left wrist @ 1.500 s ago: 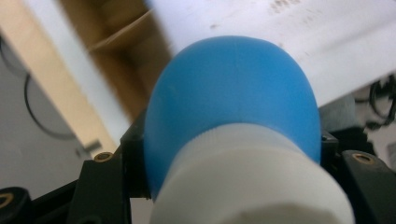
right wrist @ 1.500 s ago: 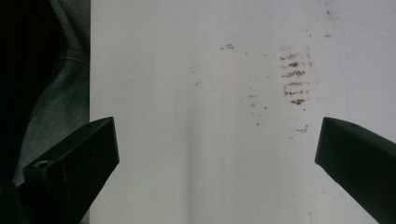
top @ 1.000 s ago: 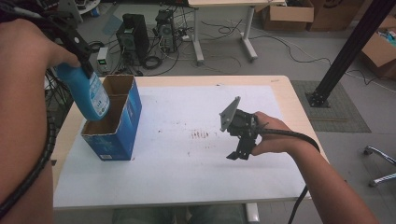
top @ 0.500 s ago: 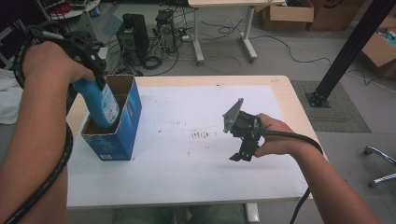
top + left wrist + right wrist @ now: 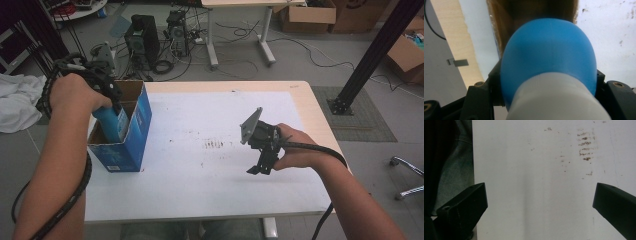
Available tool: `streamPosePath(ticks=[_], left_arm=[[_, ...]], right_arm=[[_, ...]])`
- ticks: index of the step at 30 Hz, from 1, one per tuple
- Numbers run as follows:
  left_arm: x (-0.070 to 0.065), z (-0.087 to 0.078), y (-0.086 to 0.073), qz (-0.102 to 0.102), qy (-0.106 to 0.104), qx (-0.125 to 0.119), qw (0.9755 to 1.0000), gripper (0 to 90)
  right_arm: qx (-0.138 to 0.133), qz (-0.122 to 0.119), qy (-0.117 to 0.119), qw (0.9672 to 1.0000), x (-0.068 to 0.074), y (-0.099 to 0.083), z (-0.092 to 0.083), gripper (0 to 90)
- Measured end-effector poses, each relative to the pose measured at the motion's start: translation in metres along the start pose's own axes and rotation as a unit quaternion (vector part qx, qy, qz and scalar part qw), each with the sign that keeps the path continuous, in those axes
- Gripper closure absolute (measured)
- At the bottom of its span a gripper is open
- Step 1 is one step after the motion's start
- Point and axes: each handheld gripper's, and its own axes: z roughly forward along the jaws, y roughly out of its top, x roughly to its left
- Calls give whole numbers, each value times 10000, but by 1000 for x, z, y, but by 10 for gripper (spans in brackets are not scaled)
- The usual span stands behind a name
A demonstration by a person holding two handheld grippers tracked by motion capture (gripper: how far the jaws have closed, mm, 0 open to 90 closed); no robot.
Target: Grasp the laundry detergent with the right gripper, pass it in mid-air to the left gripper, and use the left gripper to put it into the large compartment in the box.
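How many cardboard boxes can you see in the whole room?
4. A blue box stands on the table's left side, a bottle going in. Three brown ones sit on the floor: two at top, one at right. Others may be hidden.

A white sheet (image 5: 210,175) is covering most of the table (image 5: 305,107), leaving bare wood along the far and right edges. Brown smudges (image 5: 214,144) are sitting near its middle (rows of short streaks). Beyond the far edge, computer towers (image 5: 142,40) and cables (image 5: 235,60) are lying on the floor; boxes (image 5: 307,17) are resting farther back.
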Motion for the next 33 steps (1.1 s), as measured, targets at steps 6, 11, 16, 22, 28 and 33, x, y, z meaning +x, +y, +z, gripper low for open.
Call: streamPosePath(ticks=[6, 11, 16, 22, 28, 33], left_arm=[[0, 18, 2, 41, 23, 46, 10000, 384], [5, 37, 5, 57, -39, 124, 9999, 384], [4, 57, 6, 132, 21, 197, 9997, 384], [6, 67, 9, 113, 73, 202, 9997, 384], [8, 75, 9, 114, 44, 105, 9999, 384], [9, 75, 9, 108, 13, 80, 9999, 384]], right_arm=[[-14, 12, -15, 10000, 0, 0, 3, 0], [8, 59, 4, 10000, 0, -3, 6, 0], [26, 82, 15, 10000, 0, -4, 6, 0], [34, 74, 36, 10000, 0, -4, 9, 0], [30, 100, 61, 9999, 0, -4, 10, 0], [34, 91, 76, 9999, 0, -3, 12, 0]])
